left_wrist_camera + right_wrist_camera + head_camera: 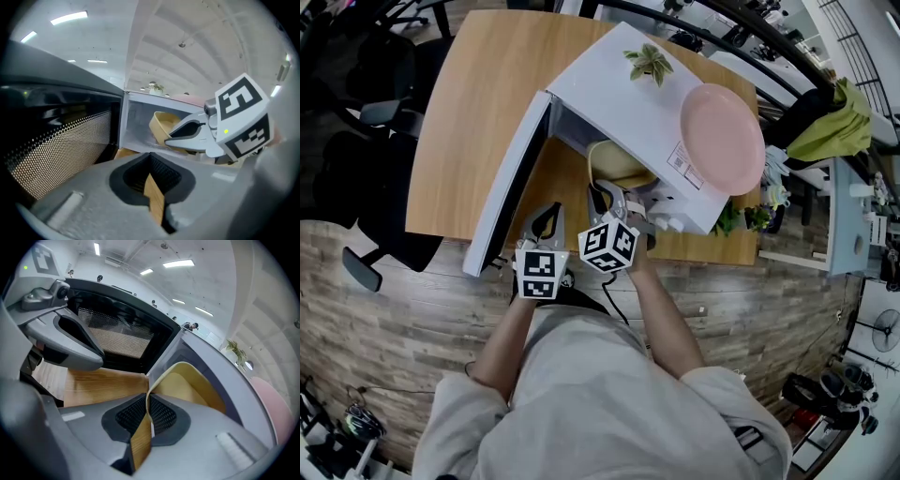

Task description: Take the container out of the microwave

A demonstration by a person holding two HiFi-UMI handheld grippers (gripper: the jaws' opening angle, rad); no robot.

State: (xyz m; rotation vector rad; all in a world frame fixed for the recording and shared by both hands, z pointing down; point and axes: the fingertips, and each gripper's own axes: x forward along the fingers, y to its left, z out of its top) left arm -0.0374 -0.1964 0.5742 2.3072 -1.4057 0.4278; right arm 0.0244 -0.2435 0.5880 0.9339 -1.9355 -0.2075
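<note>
The container is a pale yellow bowl at the mouth of the open white microwave. My right gripper is shut on its near rim; in the right gripper view the thin rim of the bowl runs down between the pads of the right gripper. The left gripper view shows the bowl tilted in the cavity, with the right gripper in front of it. My left gripper hovers beside the open door. The jaws of the left gripper are shut with nothing between them.
The microwave stands on a wooden table, its door swung out to the left. A pink plate and a small plant rest on its top. Black office chairs stand to the table's left.
</note>
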